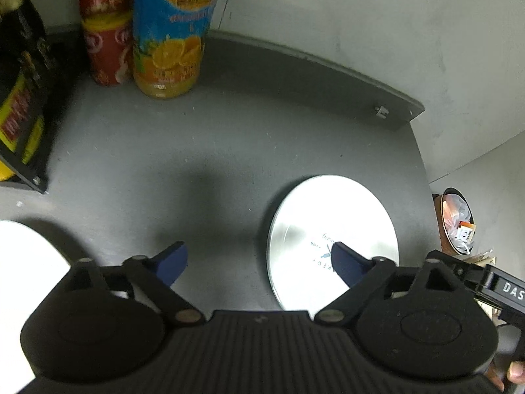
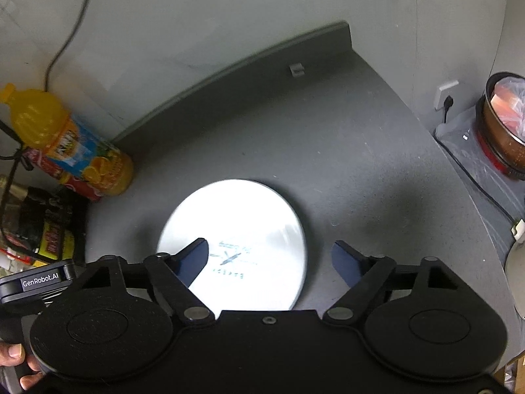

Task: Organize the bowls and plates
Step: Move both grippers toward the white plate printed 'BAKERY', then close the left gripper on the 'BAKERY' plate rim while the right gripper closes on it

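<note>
My left gripper hovers above the dark grey table with its blue-tipped fingers spread wide and nothing between them. Its right fingertip overlaps the round, flat, white plate with a faint printed logo, which lies near the table's right edge; I cannot tell whether they touch. A second white dish shows only partly at the near left, at the frame's edge.

My right gripper is also spread wide and empty, its left fingertip over the same plate, its right fingertip over bare table beside the plate.

In the table's far left corner stand a tall orange juice bottle with a blue label and a red bottle, touching. Off the right edge sits a copper-coloured bin lined with a plastic bag.
</note>
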`<state>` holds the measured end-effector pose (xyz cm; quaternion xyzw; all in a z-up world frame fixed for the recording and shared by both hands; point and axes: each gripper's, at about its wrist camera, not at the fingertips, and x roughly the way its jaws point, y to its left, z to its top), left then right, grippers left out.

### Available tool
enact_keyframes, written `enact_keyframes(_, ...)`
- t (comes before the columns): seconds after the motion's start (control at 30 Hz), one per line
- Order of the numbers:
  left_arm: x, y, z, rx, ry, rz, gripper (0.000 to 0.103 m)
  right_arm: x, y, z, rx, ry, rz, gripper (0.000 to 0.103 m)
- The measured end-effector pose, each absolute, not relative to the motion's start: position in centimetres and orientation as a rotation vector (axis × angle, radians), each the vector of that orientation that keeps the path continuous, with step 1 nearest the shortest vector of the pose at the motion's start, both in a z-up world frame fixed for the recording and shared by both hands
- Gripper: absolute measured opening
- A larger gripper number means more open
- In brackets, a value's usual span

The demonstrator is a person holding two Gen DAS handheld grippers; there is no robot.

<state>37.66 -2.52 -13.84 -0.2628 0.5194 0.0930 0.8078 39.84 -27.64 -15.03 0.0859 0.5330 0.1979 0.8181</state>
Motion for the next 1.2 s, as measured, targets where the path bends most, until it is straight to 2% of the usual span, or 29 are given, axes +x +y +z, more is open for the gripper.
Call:
enact_keyframes(0.13,38.3,-2.3,-15.6,-0.612,1.135,0.202,0.071,41.0,-27.4,-16.7,0.161,1.182,0.435,0.073)
enact_keyframes(0.23,38.7,-2.1,-16.7,-0.631,1.154,0.214,0.063,41.7,-27.1,-17.9,0.137,1.214,0.437,0.072)
enact_keyframes(0.4,39.2,-2.1,-18.3,-0.665,1.184,0.219,0.046,42.6,-26.8,-19.2,0.117,1.258,0.457,0.064)
enact_keyframes(0.5,39.4,-2.3,-19.0,-0.678,1.200,0.227,0.039,42.8,-26.5,-20.0,0.107,1.288,0.480,0.056)
enact_keyframes(0.73,39.6,-2.7,-20.1,-0.721,1.206,0.207,0.020,43.1,-25.7,-21.4,0.092,1.343,0.532,0.027)
enact_keyframes(0.9,39.8,-3.1,-20.4,-0.750,1.204,0.203,0.012,43.4,-25.7,-21.3,0.091,1.344,0.561,0.024)
enact_keyframes(0.97,40.1,-3.4,-20.5,-0.752,1.203,0.201,0.007,43.6,-26.0,-21.3,0.089,1.342,0.567,0.017)
enact_keyframes(1.2,39.6,-3.3,-20.5,-0.779,1.170,0.216,0.007,43.9,-27.1,-20.4,0.113,1.323,0.612,0.011)
